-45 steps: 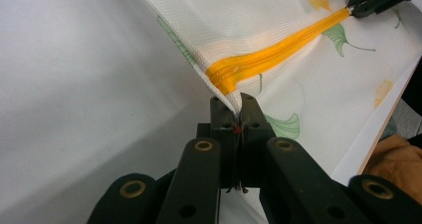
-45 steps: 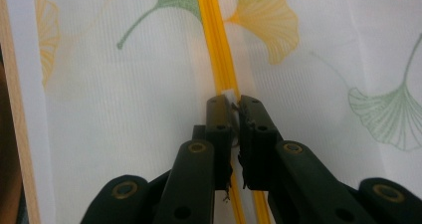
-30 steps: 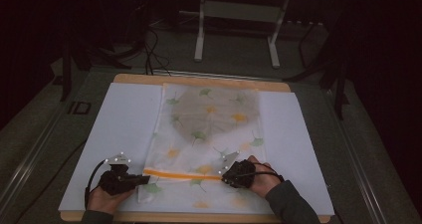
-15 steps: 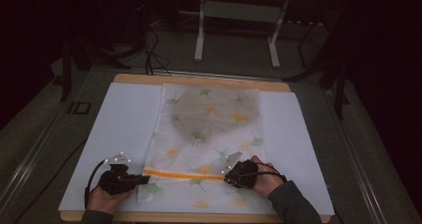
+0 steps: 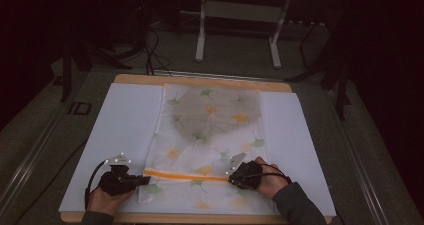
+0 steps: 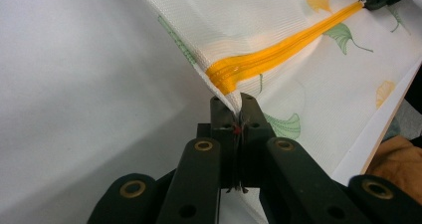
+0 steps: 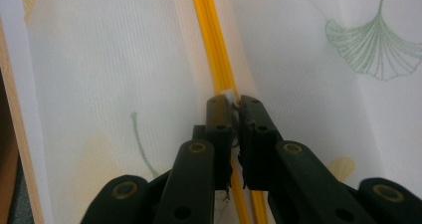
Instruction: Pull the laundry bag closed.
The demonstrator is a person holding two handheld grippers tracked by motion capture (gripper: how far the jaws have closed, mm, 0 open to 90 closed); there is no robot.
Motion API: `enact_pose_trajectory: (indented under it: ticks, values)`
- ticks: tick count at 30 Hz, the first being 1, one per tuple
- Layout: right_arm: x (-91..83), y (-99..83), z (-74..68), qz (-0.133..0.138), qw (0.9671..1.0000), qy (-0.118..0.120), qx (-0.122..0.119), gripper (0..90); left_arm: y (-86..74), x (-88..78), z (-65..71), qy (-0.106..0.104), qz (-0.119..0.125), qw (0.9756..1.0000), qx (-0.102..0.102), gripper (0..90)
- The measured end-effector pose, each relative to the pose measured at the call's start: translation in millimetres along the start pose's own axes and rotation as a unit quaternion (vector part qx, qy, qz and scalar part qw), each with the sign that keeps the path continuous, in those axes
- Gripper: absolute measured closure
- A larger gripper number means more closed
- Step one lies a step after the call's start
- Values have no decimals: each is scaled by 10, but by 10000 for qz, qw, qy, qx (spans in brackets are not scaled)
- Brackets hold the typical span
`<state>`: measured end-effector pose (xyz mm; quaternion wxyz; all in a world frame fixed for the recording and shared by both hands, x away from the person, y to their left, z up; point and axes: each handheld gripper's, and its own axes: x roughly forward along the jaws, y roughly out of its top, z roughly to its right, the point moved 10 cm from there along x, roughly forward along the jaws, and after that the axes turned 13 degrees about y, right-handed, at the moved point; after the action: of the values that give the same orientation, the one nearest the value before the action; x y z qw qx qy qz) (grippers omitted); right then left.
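Observation:
A white mesh bag [image 5: 215, 130] printed with green and yellow leaves lies flat on a white board [image 5: 120, 130]. An orange zipper [image 5: 185, 175] runs across its near end. My left gripper [image 5: 146, 180] is shut on the bag's edge at the zipper's left end; the left gripper view shows the fabric pinched between its jaws [image 6: 238, 107], just below the zipper [image 6: 278, 55]. My right gripper [image 5: 231, 176] is shut at the zipper's right end. In the right gripper view its jaws [image 7: 234, 104] pinch a small white zipper pull [image 7: 230, 93] on the zipper [image 7: 211, 35].
The board rests on a wooden table whose edge [image 5: 200, 79] shows at the back. Beyond it are a dark floor, cables [image 5: 150, 50] and a metal stand's legs [image 5: 237, 40]. The board's near edge lies close behind both hands.

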<state>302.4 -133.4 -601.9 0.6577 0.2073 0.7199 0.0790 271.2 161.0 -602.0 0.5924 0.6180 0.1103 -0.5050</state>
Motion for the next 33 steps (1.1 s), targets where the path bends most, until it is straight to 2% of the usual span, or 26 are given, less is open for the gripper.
enact_pose_trajectory:
  ticks: [33]
  values:
    - [-152,-322,45,-194,9996,-104,178,843,-3,-4,-19,35,7,10000,-9,884]
